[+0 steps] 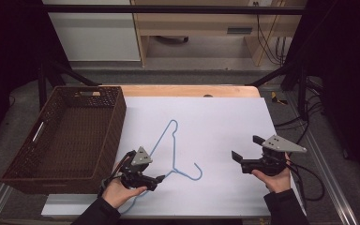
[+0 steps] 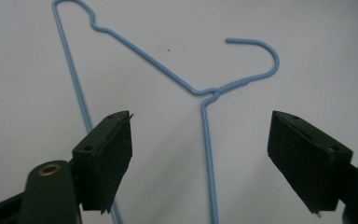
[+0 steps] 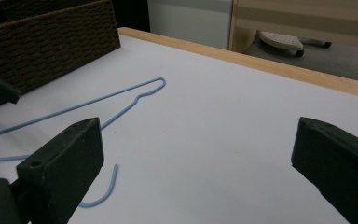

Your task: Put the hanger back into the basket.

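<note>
At left on white surface point(image 1: 225, 122), empty brown wicker basket point(image 1: 108, 136); left tongs point(image 1: 157, 180) spread astride thin blue wire hanger point(image 1: 172, 140); right tongs point(image 1: 246, 150) spread, holding nothing.

Light-blue wire hanger point(image 1: 174, 150) — white table cover point(image 1: 225, 122) — dark-brown woven basket point(image 1: 70, 140) — black tongs point(image 2: 200, 154).

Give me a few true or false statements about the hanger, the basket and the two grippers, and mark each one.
1. The blue wire hanger lies on the white sheet. True.
2. The hanger is inside the wicker basket. False: it lies beside the basket.
3. The left gripper is open, one hanger wire between its jaws. True.
4. The right gripper is shut on the hook. False: it is open, apart from the hanger.
</note>
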### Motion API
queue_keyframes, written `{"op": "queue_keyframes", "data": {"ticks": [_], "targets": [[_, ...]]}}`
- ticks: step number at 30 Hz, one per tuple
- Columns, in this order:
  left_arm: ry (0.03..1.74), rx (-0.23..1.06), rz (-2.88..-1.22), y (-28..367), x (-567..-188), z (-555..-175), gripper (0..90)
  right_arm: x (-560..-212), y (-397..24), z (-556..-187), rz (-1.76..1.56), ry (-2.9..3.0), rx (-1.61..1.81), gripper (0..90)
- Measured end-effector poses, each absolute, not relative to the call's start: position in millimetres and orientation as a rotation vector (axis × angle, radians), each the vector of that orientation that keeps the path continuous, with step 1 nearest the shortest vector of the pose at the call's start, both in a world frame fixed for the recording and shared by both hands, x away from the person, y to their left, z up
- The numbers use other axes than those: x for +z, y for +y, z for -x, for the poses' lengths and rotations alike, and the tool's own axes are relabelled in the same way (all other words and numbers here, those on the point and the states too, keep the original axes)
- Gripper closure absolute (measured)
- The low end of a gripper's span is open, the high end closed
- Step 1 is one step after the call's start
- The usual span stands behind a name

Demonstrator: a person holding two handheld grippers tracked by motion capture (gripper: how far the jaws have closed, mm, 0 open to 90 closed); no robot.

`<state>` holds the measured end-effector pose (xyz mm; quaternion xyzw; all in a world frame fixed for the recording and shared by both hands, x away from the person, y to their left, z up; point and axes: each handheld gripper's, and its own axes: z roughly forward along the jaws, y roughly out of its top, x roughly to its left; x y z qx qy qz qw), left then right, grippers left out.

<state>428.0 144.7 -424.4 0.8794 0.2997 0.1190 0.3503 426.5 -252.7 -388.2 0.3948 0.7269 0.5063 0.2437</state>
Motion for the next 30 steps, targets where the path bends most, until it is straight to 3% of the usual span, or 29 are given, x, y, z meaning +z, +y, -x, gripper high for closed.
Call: {"op": "queue_keyframes", "data": {"ticks": [5,21,30], "targets": [[0.787,0.294,-2.346,136.3,-434.1,-431.1,26.5,-387.3,-253.8,-425.8,-1.083,1.984,1.389,3.0],[0.772,0.214,-2.485,123.0,-452.9,-437.0,59.7,-390.0,-250.2,-427.0,-1.08,2.004,1.374,2.9],[0.791,0.239,-2.522,116.4,-456.7,-434.4,69.0,-390.7,-249.5,-427.4,-1.081,2.008,1.371,3.0]]}}
